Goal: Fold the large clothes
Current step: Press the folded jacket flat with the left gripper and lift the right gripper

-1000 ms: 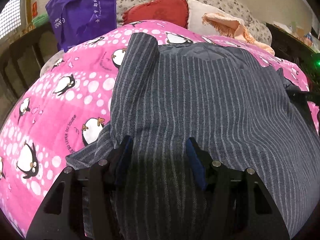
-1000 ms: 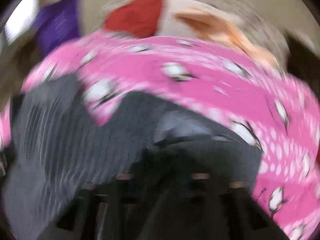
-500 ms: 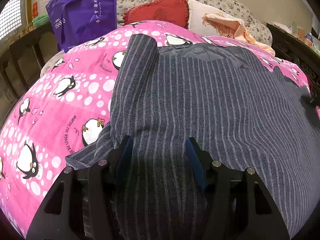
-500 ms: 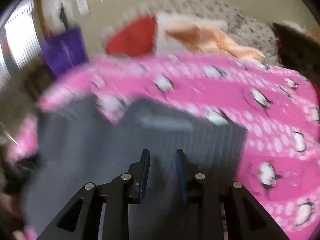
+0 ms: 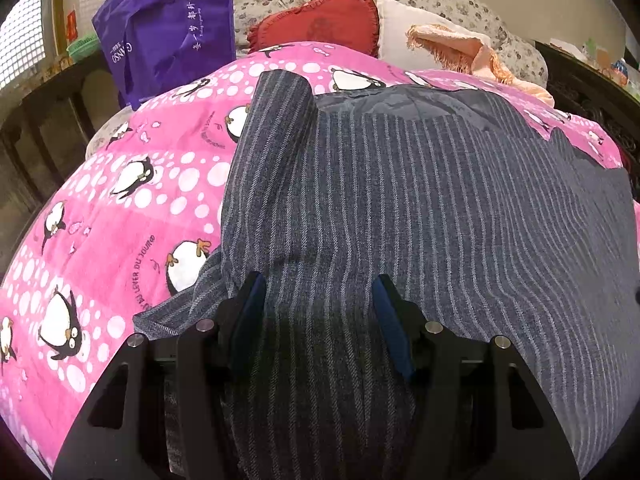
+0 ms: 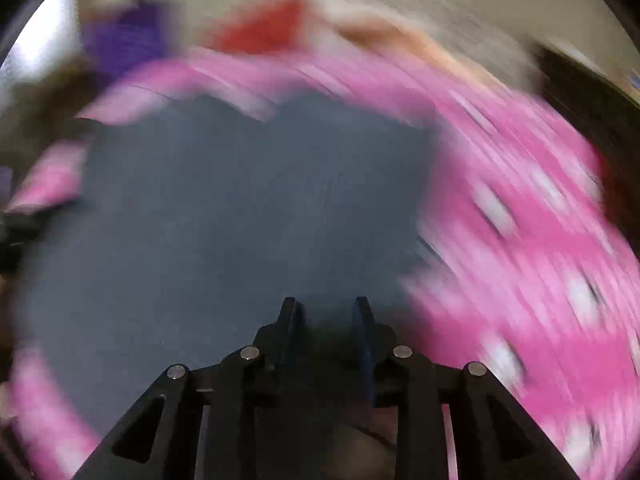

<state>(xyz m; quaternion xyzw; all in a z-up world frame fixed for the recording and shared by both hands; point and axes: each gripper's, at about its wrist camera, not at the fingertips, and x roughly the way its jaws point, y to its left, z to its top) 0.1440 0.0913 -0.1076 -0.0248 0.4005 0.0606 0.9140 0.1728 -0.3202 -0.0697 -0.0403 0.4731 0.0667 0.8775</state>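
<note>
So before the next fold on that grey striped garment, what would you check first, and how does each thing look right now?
1. Striped garment lies spread on the penguin quilt: ok.
2. Left gripper has cloth bunched between its fingers: ok; a firm pinch: cannot tell.
3. Right gripper is free of cloth; its jaws have just been opening with nothing between them: ok.
4. Right wrist view is sharp enough to aim: not ok, it is smeared.
5. Folded strip along the garment's left edge lies flat: ok.
6. Purple bag and red cushion sit apart from the garment: ok.
</note>
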